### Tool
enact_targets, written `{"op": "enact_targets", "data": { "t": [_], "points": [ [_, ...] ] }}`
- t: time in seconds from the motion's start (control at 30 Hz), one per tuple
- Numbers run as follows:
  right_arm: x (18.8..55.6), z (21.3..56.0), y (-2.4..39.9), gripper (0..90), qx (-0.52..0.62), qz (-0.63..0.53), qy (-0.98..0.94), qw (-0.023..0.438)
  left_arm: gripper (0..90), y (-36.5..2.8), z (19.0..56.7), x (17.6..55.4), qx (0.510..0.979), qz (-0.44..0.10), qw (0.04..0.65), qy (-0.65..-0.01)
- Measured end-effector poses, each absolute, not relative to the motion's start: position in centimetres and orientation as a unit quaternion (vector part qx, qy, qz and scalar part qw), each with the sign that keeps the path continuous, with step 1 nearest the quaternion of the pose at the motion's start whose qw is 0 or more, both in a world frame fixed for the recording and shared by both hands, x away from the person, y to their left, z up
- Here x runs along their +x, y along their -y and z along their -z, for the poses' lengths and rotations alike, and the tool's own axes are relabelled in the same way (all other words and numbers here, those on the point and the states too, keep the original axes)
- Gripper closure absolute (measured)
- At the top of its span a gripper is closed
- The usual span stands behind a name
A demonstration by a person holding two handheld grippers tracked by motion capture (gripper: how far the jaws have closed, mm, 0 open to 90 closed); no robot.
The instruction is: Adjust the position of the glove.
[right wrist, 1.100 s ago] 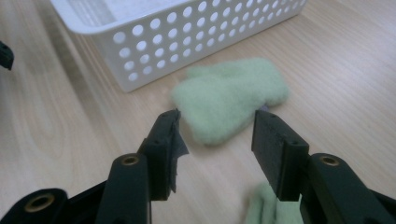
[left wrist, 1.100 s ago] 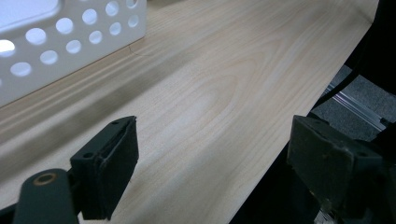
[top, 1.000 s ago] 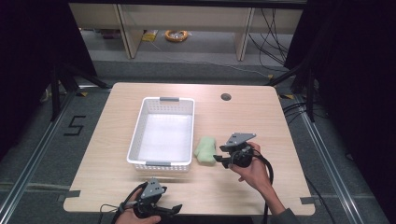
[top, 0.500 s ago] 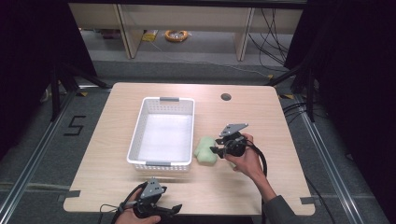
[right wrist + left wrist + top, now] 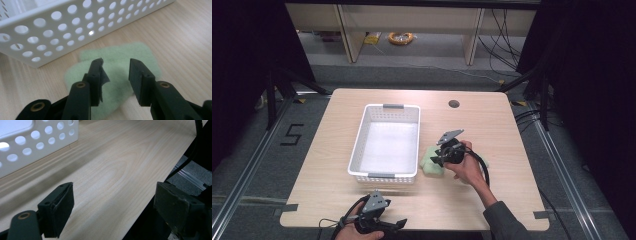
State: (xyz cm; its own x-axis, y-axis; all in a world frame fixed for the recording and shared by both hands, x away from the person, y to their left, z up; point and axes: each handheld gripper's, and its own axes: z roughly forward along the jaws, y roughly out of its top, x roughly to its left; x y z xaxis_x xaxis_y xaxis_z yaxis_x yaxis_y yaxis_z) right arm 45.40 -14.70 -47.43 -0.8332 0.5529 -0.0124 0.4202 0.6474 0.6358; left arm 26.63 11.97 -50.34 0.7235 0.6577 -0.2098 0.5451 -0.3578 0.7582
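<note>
A pale green felt cloth (image 5: pixel 429 166) (image 5: pixel 120 55) lies flat on the wooden table, close against the right wall of a white perforated basket (image 5: pixel 384 106) (image 5: pixel 50 32). My right gripper (image 5: pixel 435 159) (image 5: pixel 115 63) is low over the cloth and points at the basket. Its jaws have just been closing and still stand apart, with the cloth beneath the gap and neither pad pressing on it. At the table's front edge my left gripper (image 5: pixel 401 223) (image 5: pixel 112 195) is held wide open with only bare wood between its jaws, and a corner of the basket (image 5: pixel 37 142) lies beyond it.
The basket looks empty inside. A round cable hole (image 5: pixel 454 104) sits in the tabletop (image 5: pixel 492 130) at the back right. Dark curtains flank the table, and shelving with a coil of orange cable (image 5: pixel 400 37) stands behind it.
My right gripper has moved left and slightly down, from beside the cloth to over it, and its jaws have narrowed. The left gripper has stayed put.
</note>
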Motion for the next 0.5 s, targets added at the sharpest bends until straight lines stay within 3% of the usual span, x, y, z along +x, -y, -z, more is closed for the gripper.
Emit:
{"op": "enact_targets", "data": {
  "t": [0.5],
  "points": [
    [46.5, 49.1, 14.1, 64.1, 0.309, -0.297, -0.900, 0.075, 15.7, -12.0, 50.3, 26.6, 0.826, -0.065, 0.431, -0.358]
  ]
}}
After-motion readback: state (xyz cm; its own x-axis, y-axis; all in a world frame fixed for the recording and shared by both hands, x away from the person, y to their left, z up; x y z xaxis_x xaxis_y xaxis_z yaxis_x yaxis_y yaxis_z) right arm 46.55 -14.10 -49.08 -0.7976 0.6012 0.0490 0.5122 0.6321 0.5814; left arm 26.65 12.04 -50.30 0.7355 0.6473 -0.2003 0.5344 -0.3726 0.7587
